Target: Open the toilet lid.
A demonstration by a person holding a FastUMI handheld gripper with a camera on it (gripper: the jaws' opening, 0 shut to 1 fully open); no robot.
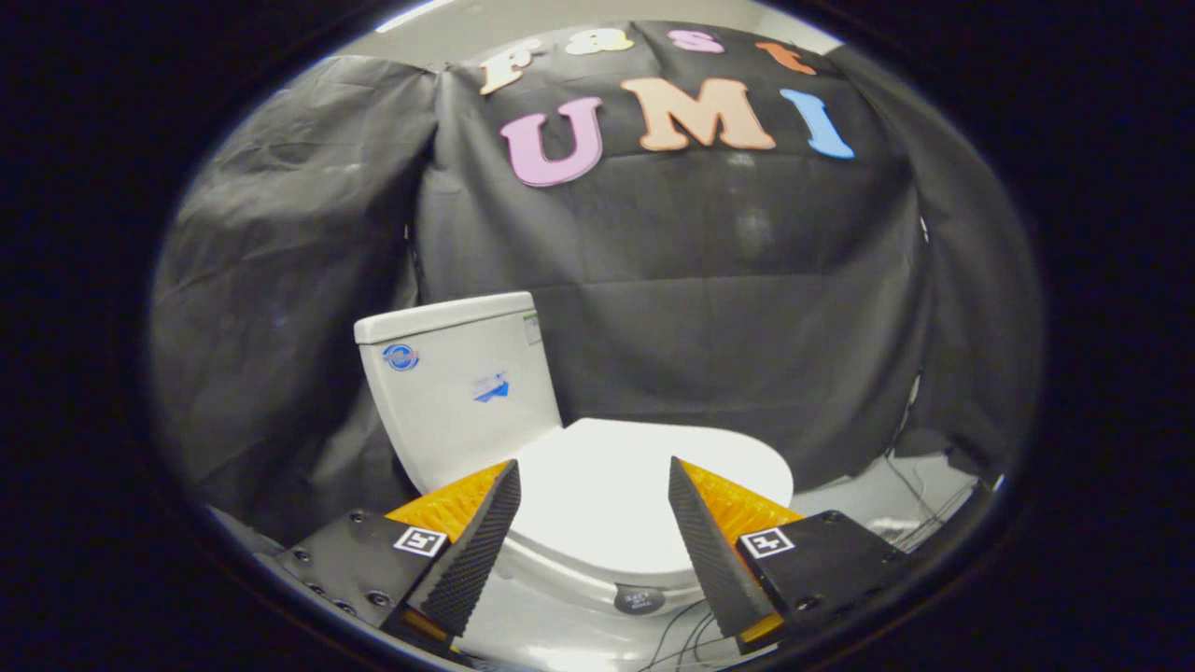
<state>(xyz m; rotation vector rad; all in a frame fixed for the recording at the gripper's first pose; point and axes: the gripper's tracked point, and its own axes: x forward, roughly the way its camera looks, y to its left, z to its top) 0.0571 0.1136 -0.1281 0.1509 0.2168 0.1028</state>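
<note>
**Gripper over shut toilet lid**

I hold the gripper [594, 490] above the toilet – fingers spread wide, nothing betw. them. The white lid [607, 504] lies flat and closed just ahead, tank [457, 392] behind it to the left, black cloth wall [709, 280] beyond.

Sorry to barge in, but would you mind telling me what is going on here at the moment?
A person is pointing a hand-held gripper at a white toilet in a booth, aiming to open its lid. The toilet lid is down, flat over the bowl, and shows between and just beyond the fingers. The fingers are spread open and hold nothing. The tank stands upright behind the lid, against the black cloth wall. Loose cables lie on the floor near the fingers.
</note>
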